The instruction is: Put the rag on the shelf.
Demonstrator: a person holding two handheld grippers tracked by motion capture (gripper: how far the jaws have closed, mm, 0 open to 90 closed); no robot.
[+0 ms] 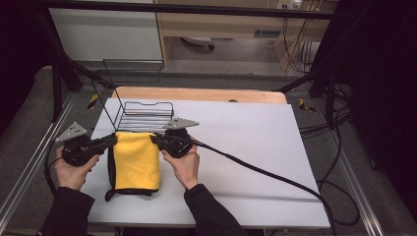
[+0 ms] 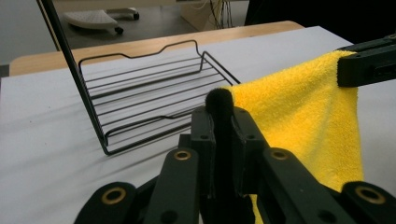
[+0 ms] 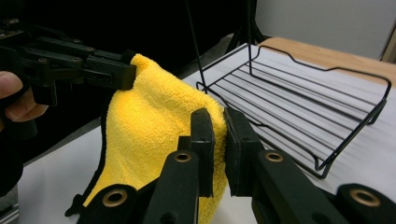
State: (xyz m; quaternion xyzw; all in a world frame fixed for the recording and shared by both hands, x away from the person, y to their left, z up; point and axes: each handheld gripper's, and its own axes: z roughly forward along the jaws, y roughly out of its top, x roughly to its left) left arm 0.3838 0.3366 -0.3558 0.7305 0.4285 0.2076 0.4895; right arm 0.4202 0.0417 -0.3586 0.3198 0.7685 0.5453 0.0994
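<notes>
Fingers (image 3: 204, 135) pinching yellow towel (image 1: 136, 158) corners

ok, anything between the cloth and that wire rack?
Nothing visible. The left gripper and right gripper each pinch a top corner of the yellow cloth; the wire rack sits just beyond it on the table, with bare surface between.

White table (image 1: 246, 147): wire rack (image 1: 142, 117), yellow cloth (image 1: 136, 162).
</notes>
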